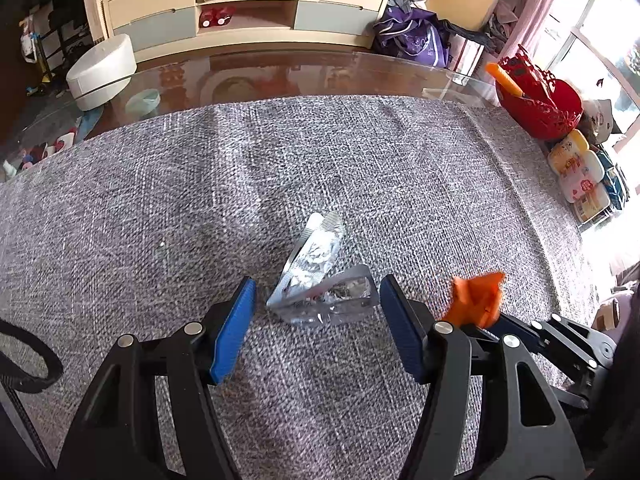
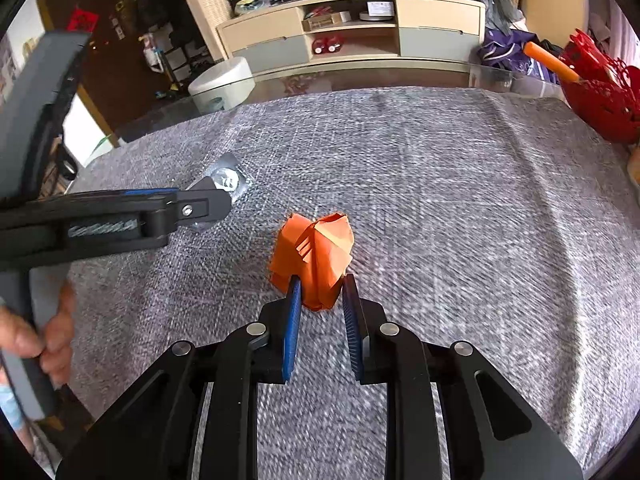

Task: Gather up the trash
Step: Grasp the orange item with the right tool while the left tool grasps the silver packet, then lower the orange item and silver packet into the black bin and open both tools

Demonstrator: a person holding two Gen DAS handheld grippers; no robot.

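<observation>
Grey cloth covers the table. Left gripper gapes around the foil pack, untouched: lower it, centre, then squeeze. Right gripper pinches the orange paper just off the cloth, right of the pack; keep that grip firm.

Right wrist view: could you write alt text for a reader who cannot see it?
The right gripper is closed on a crumpled orange paper above a grey woven cloth. To its left, the left gripper reaches toward a clear plastic blister pack lying on the cloth. A red basket sits at the far right edge.
</observation>
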